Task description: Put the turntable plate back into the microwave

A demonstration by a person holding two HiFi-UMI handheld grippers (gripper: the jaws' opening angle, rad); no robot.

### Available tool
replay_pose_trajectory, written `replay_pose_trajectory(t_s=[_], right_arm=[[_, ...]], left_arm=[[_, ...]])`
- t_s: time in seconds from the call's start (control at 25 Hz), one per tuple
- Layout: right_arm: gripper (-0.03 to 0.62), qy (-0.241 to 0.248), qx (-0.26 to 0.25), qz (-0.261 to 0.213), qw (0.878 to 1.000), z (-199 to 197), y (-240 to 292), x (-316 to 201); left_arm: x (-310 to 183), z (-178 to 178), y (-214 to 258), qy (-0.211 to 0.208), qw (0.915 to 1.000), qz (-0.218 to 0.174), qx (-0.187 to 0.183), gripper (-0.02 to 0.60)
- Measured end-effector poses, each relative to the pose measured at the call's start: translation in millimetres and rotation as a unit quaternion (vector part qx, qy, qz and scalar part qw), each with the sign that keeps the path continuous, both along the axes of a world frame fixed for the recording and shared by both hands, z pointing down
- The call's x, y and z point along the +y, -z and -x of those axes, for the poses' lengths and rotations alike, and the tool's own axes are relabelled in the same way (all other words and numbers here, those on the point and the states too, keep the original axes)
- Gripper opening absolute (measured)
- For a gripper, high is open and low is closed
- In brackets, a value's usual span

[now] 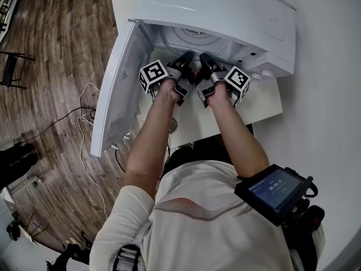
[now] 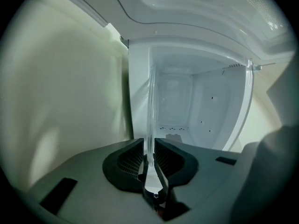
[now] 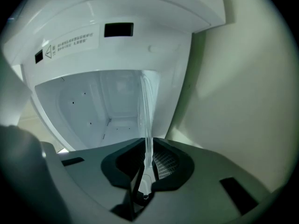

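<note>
Plate position: turntable plate runs straight ahead from both grippers into the cavity of the microwave, near rim at the jaws, the rest inside. It shows edge-on in both gripper views. Door hangs wide open at the left.

Grippers sit side by side on the near rim, neither nearer.
- Right gripper: pads pinch the glass rim.
- Left gripper: jaws narrowly apart with the rim between them, pads apparently just off the glass (thin margin, hard to be sure).

Cavity: nothing visible but the plate. Whether it sits on its hub is hidden.

Judgement: next comes release, then a straight pull back along the plate's plane. Any tilt could drag the rim.
</note>
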State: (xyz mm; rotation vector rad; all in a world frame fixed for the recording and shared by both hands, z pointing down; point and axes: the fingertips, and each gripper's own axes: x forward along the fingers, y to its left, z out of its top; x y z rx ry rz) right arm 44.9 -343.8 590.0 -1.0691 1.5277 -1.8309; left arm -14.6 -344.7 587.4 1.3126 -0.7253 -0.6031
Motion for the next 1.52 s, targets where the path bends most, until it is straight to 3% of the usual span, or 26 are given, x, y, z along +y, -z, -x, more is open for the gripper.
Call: replay_pose_trajectory(t_s=[0.28, 0.6, 0.8, 0.92, 1.04, 1.28, 1.52], right_arm=[[0.032, 0.003, -0.008, -0.013, 1.000, 1, -1, 3], [0.071, 0.031, -0.010, -0.035, 0.999, 5, -7, 14], [0.075, 0.058, 0.005, -0.038, 0.998, 10, -3, 38], [0.075, 0.074, 0.042, -0.065, 0.994, 6, 21, 63], [0.074, 0.077, 0.071, -0.103, 0.989, 1, 50, 81], [0.006, 0.061, 0.122, -0.160, 0.978, -13, 93, 97], [0.006, 0.050, 0.194, -0.227, 0.953, -34, 156, 150]], left_arm=[[3, 1, -1, 0.003, 1.0000, -0.009, -0.003, 0.064], [15, -5, 0, -0.016, 0.9994, -0.030, -0.008, 0.123], [38, -9, 4, -0.027, 0.9979, -0.042, -0.042, 0.124], [61, -16, 29, -0.044, 0.9936, -0.076, -0.072, 0.123], [80, -22, 60, -0.060, 0.9840, -0.128, -0.109, 0.112], [96, -17, 109, -0.069, 0.9573, -0.206, -0.190, 0.022], [150, -9, 173, -0.075, 0.9135, -0.287, -0.279, 0.011]])
